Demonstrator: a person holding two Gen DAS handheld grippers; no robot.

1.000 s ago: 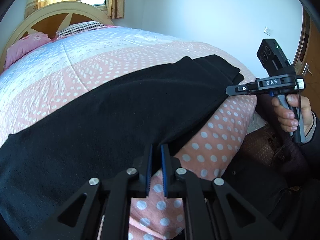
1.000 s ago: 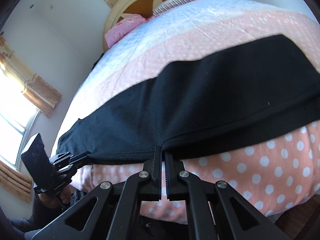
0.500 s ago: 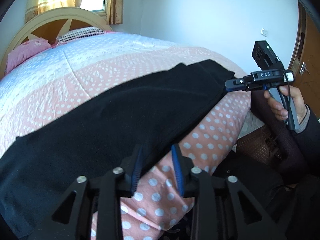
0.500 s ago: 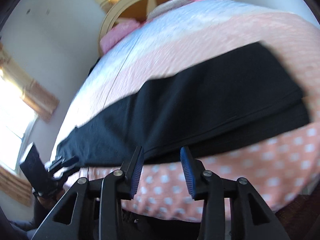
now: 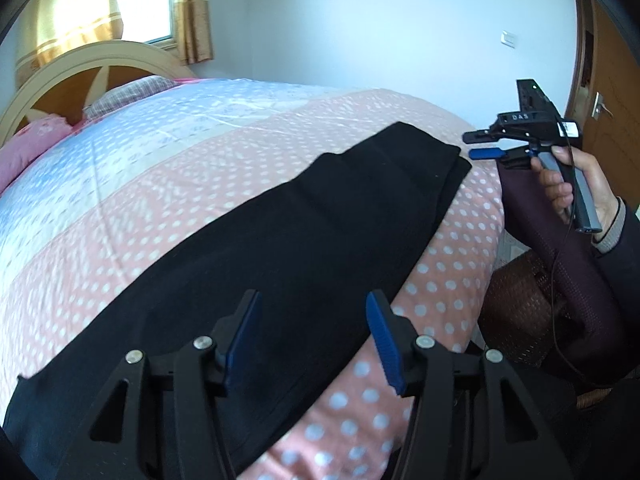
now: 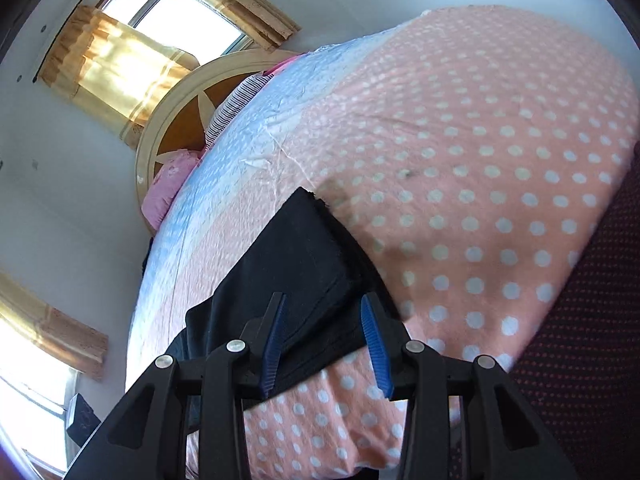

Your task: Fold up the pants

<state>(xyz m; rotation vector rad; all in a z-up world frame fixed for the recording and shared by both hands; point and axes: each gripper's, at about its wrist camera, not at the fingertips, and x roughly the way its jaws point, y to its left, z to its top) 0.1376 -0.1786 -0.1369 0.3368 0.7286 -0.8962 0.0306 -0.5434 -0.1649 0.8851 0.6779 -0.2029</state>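
Looking out from the left wrist camera, the left gripper (image 5: 312, 336) sits at the bottom centre with its blue-padded fingers (image 5: 380, 336) spread wide and nothing between them. Under and beyond it the black pants (image 5: 288, 248) lie flat in one long band, running from the lower left corner up to the right of centre, across the pink polka-dot quilt (image 5: 452, 264) near the bed's near edge. At the right edge of the frame a hand (image 5: 576, 188) grips the right gripper (image 5: 480, 145), which hangs just off the far end of the pants, fingers parted, gripping nothing. A cream headboard (image 5: 80, 64) and a pink pillow (image 5: 28, 148) fill the upper left, a wooden door (image 5: 604, 92) the upper right.

Over to the right wrist camera: the right gripper (image 6: 324, 340) is low in the centre, blue pads (image 6: 374, 344) wide apart and empty. The end of the pants (image 6: 304, 256) lies just ahead of them, layered edges showing, and the fabric trails off to the lower left. Polka-dot quilt (image 6: 480, 160) fills the right half; yellow curtains (image 6: 120, 60) hang in the upper left.
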